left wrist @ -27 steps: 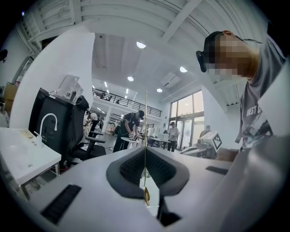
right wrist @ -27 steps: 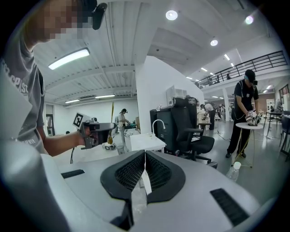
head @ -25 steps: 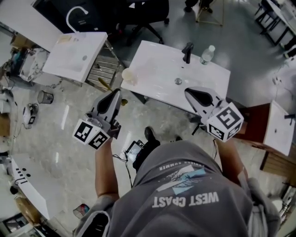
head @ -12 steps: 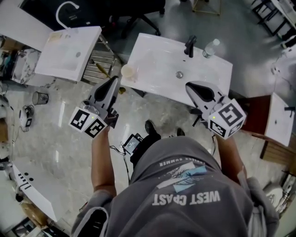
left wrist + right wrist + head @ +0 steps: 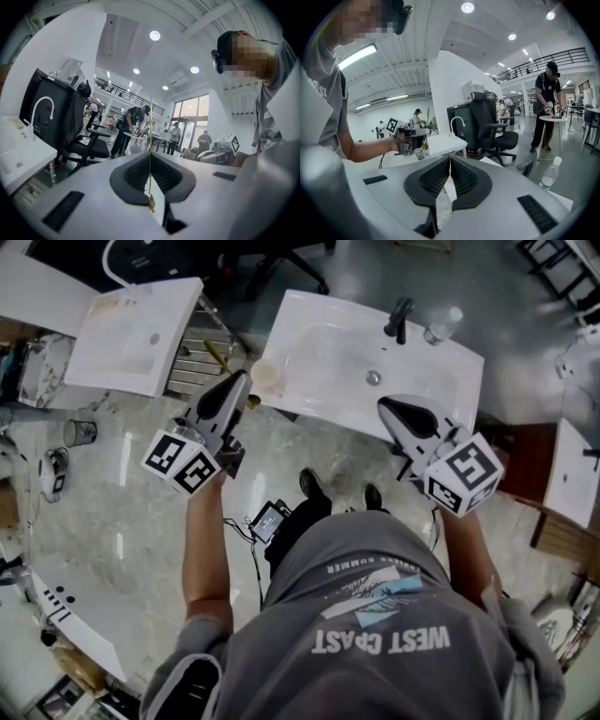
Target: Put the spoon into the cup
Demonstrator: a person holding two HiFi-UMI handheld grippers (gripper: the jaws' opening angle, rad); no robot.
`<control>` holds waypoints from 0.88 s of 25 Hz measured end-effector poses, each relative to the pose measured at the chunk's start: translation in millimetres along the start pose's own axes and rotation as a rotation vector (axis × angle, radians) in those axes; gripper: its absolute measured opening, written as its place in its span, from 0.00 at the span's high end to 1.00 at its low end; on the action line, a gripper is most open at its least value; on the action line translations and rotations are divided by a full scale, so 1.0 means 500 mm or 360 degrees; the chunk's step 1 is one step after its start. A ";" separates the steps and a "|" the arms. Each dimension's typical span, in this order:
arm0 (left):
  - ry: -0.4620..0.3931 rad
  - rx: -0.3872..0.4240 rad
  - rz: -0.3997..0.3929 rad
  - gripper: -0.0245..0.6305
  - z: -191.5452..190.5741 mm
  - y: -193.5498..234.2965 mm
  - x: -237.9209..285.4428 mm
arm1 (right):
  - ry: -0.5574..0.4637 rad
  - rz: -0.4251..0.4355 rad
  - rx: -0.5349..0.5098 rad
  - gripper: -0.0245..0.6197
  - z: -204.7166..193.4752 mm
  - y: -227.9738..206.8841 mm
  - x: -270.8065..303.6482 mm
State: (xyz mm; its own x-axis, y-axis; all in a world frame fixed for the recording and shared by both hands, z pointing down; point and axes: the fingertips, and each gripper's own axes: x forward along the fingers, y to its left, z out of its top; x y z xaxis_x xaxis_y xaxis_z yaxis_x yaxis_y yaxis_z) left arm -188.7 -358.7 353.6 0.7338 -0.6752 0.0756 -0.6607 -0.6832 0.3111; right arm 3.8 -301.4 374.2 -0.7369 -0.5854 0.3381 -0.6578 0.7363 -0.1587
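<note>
Pale round cup (image 5: 267, 374), top centre, on glossy white sink worktop (image 5: 323, 338) corner. Thin gold spoon (image 5: 151, 201) just outside it, clamped in left gripper (image 5: 241, 381). Right gripper (image 5: 387, 408) jaws together, nothing between.

Thin glossy gold-toned metal spoon (image 5: 151, 202); smooth glossy white basin (image 5: 319, 348); polished marbled floor (image 5: 131, 474).

Location: an open-plan robotics lab hall. Indicators: white washbasins (image 5: 319, 352) on stands, a black office chair (image 5: 485, 115), a mezzanine railing (image 5: 534, 62) and another person (image 5: 547, 96) working at a small round table (image 5: 553, 118).
</note>
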 end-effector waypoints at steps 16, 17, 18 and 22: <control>0.0077 -0.0072 0.0039 0.96 -0.067 0.089 0.043 | 0.0101 0.0041 0.0089 0.91 -0.066 -0.010 0.048; 0.0071 -0.0077 0.0036 0.96 -0.072 0.092 0.045 | 0.0104 0.0045 0.0092 0.91 -0.069 -0.010 0.049; 0.0070 -0.0080 0.0037 0.96 -0.075 0.094 0.047 | 0.0108 0.0050 0.0096 0.91 -0.073 -0.008 0.050; 0.0072 -0.0090 0.0043 0.96 -0.085 0.102 0.048 | 0.0130 0.0065 0.0105 0.91 -0.084 0.001 0.056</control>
State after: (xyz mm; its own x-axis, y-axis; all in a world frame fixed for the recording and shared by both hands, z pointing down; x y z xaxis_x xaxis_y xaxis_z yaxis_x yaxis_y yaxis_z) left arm -198.3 -398.0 411.6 0.7231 -0.6790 0.1270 -0.6712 -0.6472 0.3614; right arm -10.6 -303.2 422.6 -0.7500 -0.5237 0.4040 -0.6382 0.7335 -0.2338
